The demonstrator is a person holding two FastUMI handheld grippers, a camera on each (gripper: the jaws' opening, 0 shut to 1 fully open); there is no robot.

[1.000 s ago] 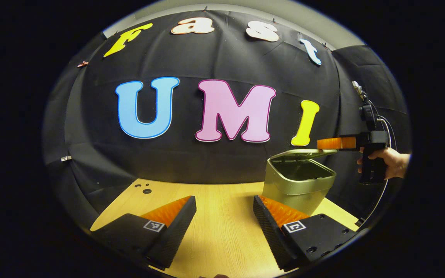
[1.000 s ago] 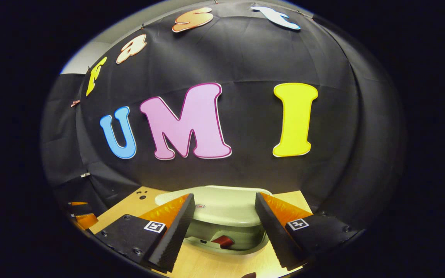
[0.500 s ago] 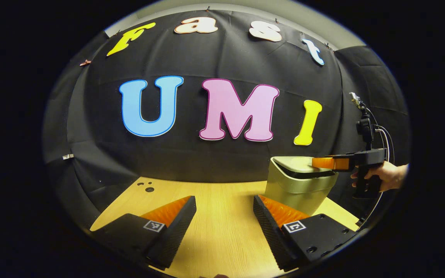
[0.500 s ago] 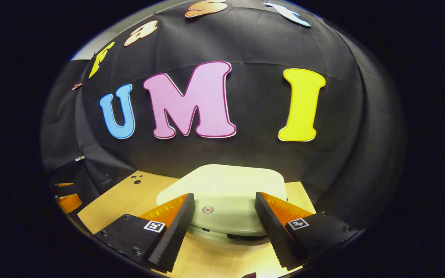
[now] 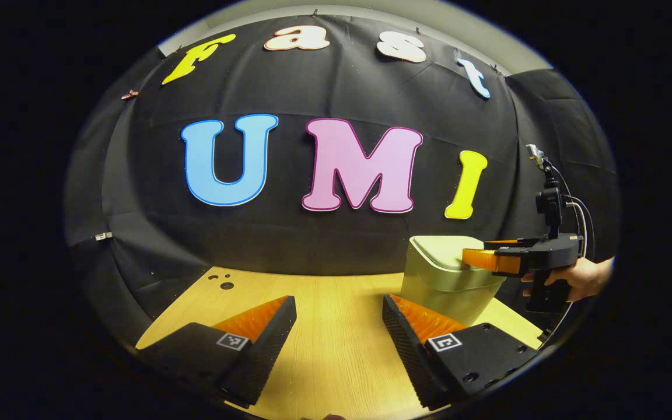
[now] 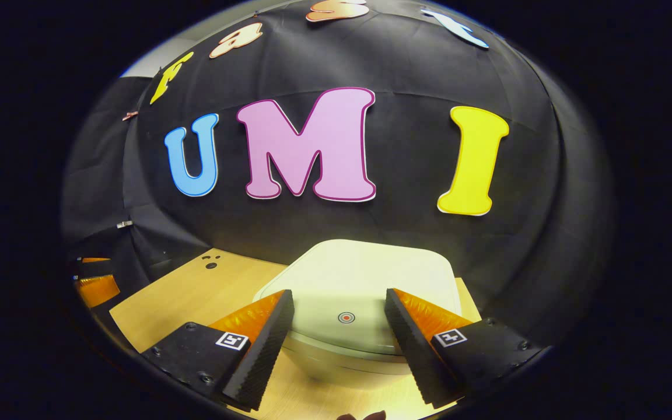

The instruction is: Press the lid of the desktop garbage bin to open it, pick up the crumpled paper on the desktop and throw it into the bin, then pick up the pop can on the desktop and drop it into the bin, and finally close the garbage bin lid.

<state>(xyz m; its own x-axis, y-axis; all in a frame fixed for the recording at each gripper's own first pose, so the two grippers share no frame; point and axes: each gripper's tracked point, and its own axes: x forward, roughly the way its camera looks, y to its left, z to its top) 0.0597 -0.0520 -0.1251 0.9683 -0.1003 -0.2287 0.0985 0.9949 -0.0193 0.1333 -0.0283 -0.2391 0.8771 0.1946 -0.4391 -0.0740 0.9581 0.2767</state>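
The garbage bin (image 5: 450, 286) stands on the wooden counter (image 5: 324, 326) toward its right side in the left gripper view, close to the black cloth wall (image 5: 336, 233) behind it, and its lid (image 6: 365, 291) lies flat and closed on top. In the right gripper view the right tongs (image 6: 339, 344) are spread wide, one finger on each side of the lid's near edge, with the small round red-ringed mark (image 6: 346, 317) on the lid sitting in the gap between them; whether the fingers actually touch the lid cannot be told from this view. From the left gripper view the right tongs (image 5: 479, 258) reach in from the right, level over the bin's top edge at the lid's right side, carried by a hand (image 5: 581, 277) wrapped around the handle, with cables rising from the device above it. The left tongs (image 5: 339, 338) are also spread apart with nothing between them, hanging low over bare counter to the left of the bin and well apart from it. A few small dark holes (image 5: 222, 282) mark the counter's far left corner.
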